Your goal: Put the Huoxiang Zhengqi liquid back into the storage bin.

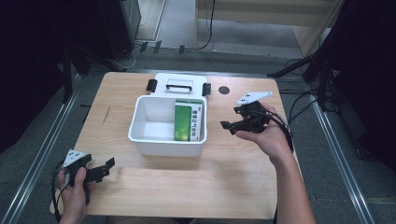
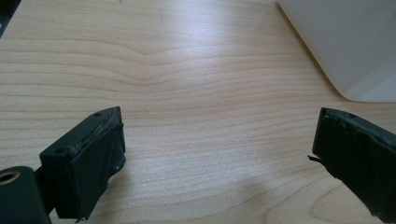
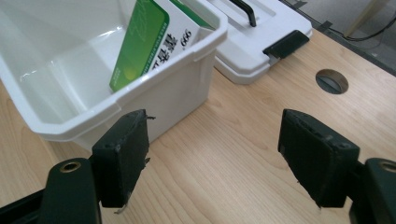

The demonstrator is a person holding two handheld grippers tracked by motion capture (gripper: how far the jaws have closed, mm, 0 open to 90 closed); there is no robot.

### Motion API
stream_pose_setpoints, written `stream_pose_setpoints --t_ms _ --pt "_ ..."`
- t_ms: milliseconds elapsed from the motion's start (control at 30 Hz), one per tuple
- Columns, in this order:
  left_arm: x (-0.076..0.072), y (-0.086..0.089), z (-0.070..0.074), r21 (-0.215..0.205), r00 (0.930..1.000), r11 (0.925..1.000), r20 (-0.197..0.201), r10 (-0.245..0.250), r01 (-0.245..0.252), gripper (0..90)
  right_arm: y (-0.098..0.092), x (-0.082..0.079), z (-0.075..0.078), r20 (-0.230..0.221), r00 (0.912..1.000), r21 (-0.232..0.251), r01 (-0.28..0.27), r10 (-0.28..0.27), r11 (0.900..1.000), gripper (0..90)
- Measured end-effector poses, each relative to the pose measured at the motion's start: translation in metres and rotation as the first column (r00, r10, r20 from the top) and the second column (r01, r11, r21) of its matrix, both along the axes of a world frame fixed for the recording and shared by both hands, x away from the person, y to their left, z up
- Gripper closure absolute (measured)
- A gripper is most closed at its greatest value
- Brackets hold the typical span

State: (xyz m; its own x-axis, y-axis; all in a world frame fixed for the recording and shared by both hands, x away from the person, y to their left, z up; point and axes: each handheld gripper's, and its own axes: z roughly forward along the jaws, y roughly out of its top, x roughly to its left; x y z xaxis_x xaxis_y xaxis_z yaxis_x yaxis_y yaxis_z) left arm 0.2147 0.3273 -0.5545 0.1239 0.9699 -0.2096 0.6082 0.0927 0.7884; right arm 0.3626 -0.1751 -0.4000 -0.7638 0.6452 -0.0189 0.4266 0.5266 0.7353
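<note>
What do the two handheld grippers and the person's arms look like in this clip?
Both the left gripper and the right gripper are black, two-jawed, with blocky flat-faced jaws and worn pad edges. Each carries a grey three-cornered plate with small dark marks on top. Black cables trail from each, running along the hands. The forearms are bare: no sleeves or gloves in view.

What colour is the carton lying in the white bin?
The carton is green and white with printed writing; the right gripper view shows it best.

Soft overhead light; pale glare streaks the table (image 2: 196, 51) beyond the jaws, whose near edges blur.
</note>
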Motion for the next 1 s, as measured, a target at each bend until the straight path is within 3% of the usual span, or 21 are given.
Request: stream_pose_setpoints --t_ms 333,533,1000 --pt "0.000 0.000 0.000 0.000 1.0000 1.0000 0.002 0.001 -0.001 3.5 -0.025 -0.007 -0.019 0.012 0.9937 0.049 0.110 -0.111 0.993 26.3" --pt "0.000 0.000 0.000 -0.001 1.0000 1.0000 0.002 0.004 -0.004 3.5 -0.046 -0.012 -0.031 0.014 0.9771 0.114 0.209 -0.212 0.971 26.6" --pt "0.000 -0.001 0.000 0.001 1.0000 1.0000 0.002 0.005 -0.005 3.5 -0.089 -0.032 -0.058 0.053 0.9404 0.177 0.322 -0.336 0.930 26.3"
